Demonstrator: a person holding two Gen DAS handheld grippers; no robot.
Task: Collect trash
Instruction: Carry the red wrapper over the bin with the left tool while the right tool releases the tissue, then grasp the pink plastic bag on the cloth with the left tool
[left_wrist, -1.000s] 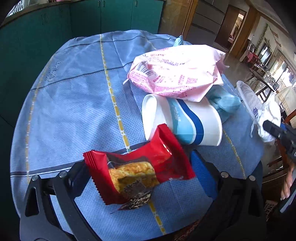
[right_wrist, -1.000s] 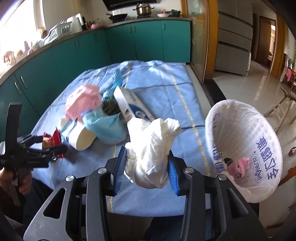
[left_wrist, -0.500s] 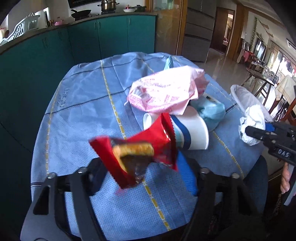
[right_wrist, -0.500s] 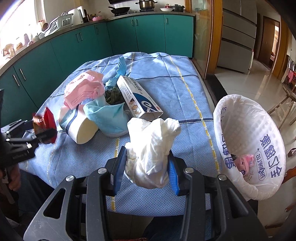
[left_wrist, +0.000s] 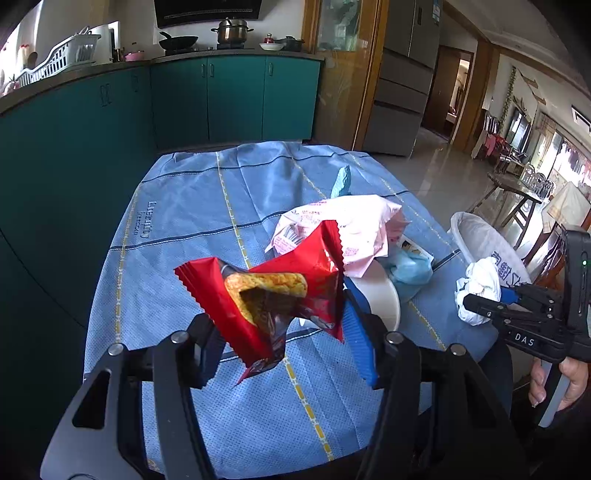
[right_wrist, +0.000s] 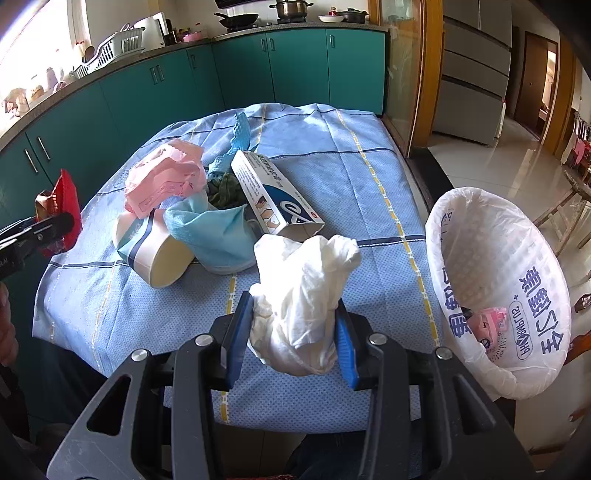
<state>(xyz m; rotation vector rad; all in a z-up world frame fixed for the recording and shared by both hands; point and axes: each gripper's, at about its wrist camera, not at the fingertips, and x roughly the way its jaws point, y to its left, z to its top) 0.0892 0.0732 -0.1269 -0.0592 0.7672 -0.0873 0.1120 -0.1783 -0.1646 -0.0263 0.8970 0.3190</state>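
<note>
Clamping red snack wrapper (left_wrist: 273, 295) crosswise, left gripper (left_wrist: 284, 332) just closed, right gripper (right_wrist: 295, 328) pinching white tissue wad (right_wrist: 303, 295)

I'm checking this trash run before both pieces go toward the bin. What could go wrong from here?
1. The left gripper, whose jaws have just been closing, pinches only the lower part of the red snack wrapper; the slick foil might slip out.
2. The crumpled white tissue bulges past the right gripper and could snag on release.
3. The bin sits off the table edge, so a short drop may land on the floor.
</note>
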